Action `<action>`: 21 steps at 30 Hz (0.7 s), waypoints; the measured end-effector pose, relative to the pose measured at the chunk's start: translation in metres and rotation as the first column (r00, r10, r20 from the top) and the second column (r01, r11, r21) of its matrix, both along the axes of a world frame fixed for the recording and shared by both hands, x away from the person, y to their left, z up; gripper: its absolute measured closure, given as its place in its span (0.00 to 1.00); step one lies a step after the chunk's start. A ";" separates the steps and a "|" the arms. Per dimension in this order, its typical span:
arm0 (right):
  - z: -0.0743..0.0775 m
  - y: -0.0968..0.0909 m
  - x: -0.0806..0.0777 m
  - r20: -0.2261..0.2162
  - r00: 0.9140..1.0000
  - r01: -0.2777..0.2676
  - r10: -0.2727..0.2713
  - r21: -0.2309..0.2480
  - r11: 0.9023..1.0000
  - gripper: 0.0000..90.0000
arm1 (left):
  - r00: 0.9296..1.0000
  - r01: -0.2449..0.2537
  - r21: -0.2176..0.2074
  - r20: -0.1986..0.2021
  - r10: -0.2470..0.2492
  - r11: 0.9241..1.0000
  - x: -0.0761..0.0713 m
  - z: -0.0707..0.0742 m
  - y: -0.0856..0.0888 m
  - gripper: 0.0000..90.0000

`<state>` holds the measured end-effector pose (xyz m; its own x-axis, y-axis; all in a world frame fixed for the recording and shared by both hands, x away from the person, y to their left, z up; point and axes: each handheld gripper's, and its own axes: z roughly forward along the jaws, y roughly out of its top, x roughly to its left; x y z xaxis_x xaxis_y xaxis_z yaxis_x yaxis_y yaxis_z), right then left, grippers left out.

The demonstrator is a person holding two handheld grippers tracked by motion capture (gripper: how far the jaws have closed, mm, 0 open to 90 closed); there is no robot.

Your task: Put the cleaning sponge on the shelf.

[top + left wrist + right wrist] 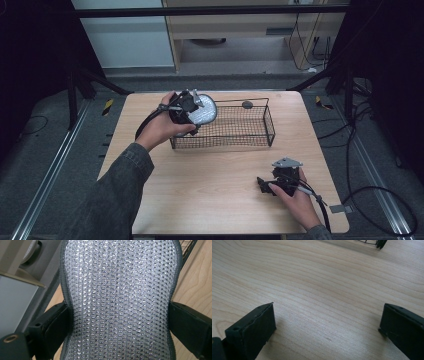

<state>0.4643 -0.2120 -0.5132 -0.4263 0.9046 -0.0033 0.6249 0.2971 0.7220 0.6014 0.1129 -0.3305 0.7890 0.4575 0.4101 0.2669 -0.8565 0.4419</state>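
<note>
In the left gripper view, the silver mesh pad [120,300] is cut off at top and bottom, so its full outline is hidden. It is pinched at its waist between the clenched jaws of the left gripper [192,111], over the left end of the wire basket [250,131] near the tabletop's [220,175] far edge. The right gripper [266,185] is held wide open, grasping nothing, low over bare wood near the near right corner.

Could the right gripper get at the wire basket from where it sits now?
Probably yes. The right gripper rests low on the table with its jaws open and nothing in them, and bare wood lies between it and the wire basket. The left gripper holds a silver mesh pad at the basket's far left end.
</note>
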 end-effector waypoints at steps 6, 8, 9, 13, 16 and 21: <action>0.000 0.001 0.000 -0.003 1.000 0.002 -0.002 0.005 1.000 0.00 | 1.000 0.006 -0.017 0.008 -0.005 1.000 0.007 -0.002 -0.005 0.06; 0.000 0.001 0.000 -0.002 1.000 0.002 -0.002 0.004 1.000 0.00 | 1.000 0.008 -0.013 0.008 -0.008 1.000 0.008 -0.003 -0.005 0.06; 0.000 0.001 0.000 -0.002 1.000 0.002 -0.002 0.004 1.000 0.00 | 1.000 0.006 -0.013 0.009 -0.006 1.000 0.009 -0.003 -0.005 0.06; 0.000 0.000 0.000 -0.001 1.000 0.001 -0.001 0.003 1.000 0.00 | 1.000 0.004 0.004 0.007 -0.004 1.000 0.014 -0.006 -0.006 0.06; 0.000 0.000 0.000 -0.001 1.000 0.001 -0.001 0.004 1.000 0.00 | 1.000 0.000 0.007 0.002 0.000 1.000 0.019 -0.009 -0.008 0.06; 0.000 0.000 0.000 -0.001 1.000 0.001 -0.001 0.004 1.000 0.00 | 1.000 0.008 0.023 0.001 -0.008 1.000 0.021 -0.013 -0.013 0.06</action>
